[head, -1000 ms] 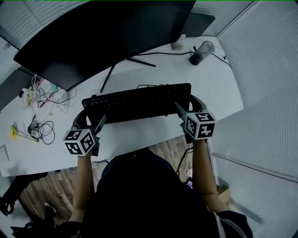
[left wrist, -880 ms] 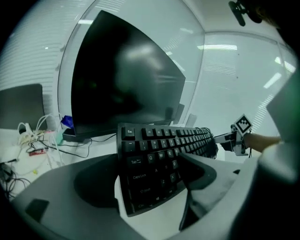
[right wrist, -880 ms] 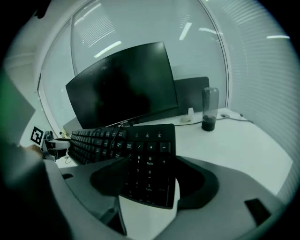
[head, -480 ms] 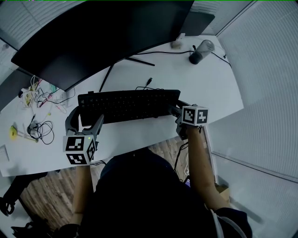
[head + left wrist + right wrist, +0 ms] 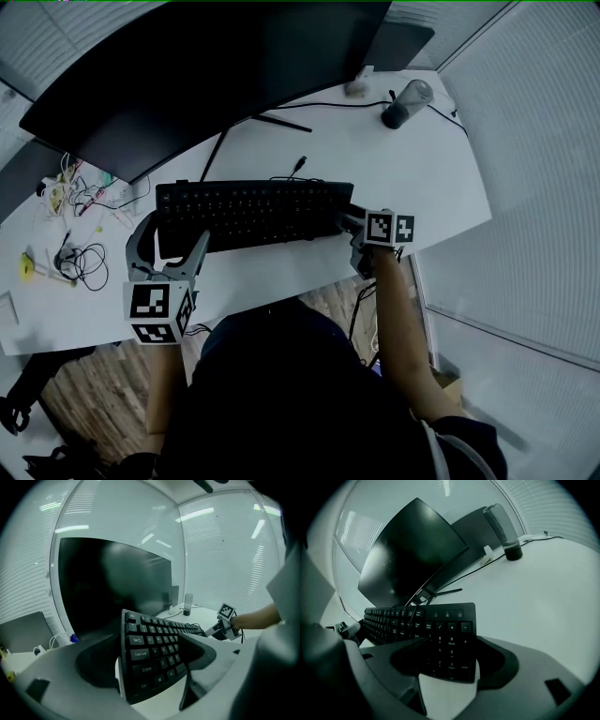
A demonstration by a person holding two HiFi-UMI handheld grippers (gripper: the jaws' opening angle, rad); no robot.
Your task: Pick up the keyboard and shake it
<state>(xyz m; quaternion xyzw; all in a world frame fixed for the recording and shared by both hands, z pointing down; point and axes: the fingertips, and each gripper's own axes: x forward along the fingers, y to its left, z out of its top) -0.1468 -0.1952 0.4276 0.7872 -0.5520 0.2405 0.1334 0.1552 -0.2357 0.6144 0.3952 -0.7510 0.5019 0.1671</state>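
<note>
Keyboard (image 5: 253,214): black and full-size, resting on the white counter (image 5: 309,141), with its long axis running left to right.
Left hand-held gripper (image 5: 178,232): jaws spread wide. The keyboard's left end, bearing the Ctrl, Shift and Caps Lock keys, sits in the gap between them.
Right hand-held gripper (image 5: 349,220): jaws likewise spread. The number-pad end sits between them, with the right jaw just outside the keyboard's right edge.
Monitor (image 5: 197,75): large with a dark screen, standing behind the keyboard on thin legs.
Keyboard cable (image 5: 298,169): loops just beside the keyboard's back edge.
Tumbler (image 5: 405,105): upright near the counter's far right corner, well apart from the keyboard.
Loose cables (image 5: 80,262): tangled on the counter's left side, near the left hand-held gripper.
</note>
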